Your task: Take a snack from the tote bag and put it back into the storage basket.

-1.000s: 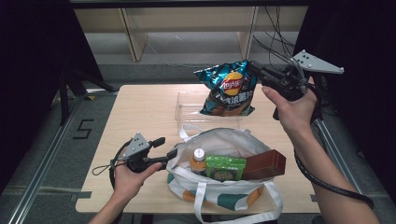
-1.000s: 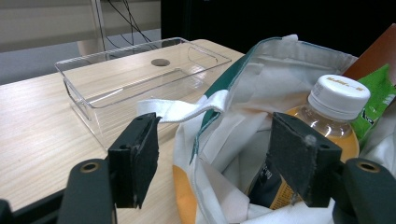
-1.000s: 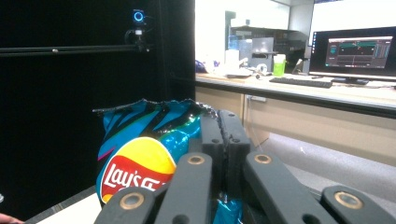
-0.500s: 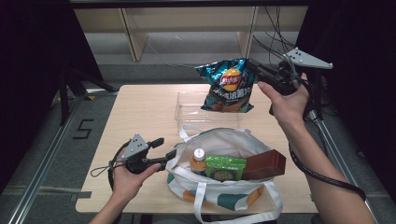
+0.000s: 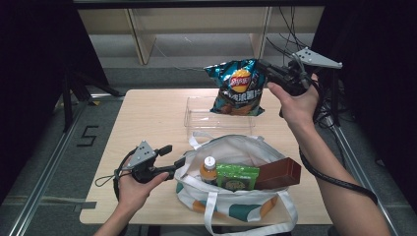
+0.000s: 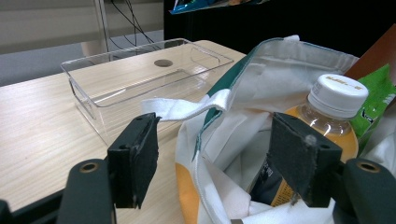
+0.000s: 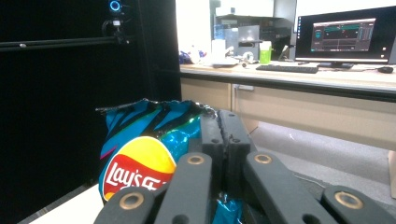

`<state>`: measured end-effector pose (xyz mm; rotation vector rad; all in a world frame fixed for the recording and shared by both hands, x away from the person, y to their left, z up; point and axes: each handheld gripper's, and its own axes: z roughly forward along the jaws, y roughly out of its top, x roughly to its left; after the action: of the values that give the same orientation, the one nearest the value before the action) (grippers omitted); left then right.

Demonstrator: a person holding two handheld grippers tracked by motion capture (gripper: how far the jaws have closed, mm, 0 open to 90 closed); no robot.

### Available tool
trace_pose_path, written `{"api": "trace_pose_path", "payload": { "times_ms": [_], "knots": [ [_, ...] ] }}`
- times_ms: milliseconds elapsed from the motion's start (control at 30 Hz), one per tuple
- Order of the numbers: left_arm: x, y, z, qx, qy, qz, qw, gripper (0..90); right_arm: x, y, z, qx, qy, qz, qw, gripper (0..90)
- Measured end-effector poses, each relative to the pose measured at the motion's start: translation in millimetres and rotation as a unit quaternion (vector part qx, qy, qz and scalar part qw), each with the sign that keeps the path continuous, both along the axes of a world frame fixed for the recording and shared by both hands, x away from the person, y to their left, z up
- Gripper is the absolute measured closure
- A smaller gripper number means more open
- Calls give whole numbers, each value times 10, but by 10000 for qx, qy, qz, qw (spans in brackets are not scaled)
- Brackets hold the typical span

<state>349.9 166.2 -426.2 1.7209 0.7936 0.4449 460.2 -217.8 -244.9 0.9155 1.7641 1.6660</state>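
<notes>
Black pads of our right gripper (image 7: 219, 140) pinch the top edge of the chip bag (image 5: 237, 87), which hangs in the air above the clear tray (image 5: 196, 118). Our left gripper (image 6: 219, 158) stands wide, its jaws straddling the rim of the tote bag (image 5: 236, 147) without pressing it. We judge the transfer step under way: next, we lower the chip bag into the tray and release. Our left gripper view shows the bottle (image 6: 334, 109) close up; the high view shows the overall layout.

place: lab or office test room | signs: black curtain (image 5: 29, 59) around wooden table (image 5: 147, 118) | desk with monitor (image 7: 345, 35) and keyboard (image 7: 287, 68) behind
</notes>
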Motion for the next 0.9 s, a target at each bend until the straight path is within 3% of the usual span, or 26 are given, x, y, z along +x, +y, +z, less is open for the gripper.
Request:
{"api": "trace_pose_path", "payload": {
  "times_ms": [900],
  "knots": [
    [10,-13,-6,-35,-6,-24,10000,325,238,138,-70,-47,112,-160,9998,900]
  ]
}}
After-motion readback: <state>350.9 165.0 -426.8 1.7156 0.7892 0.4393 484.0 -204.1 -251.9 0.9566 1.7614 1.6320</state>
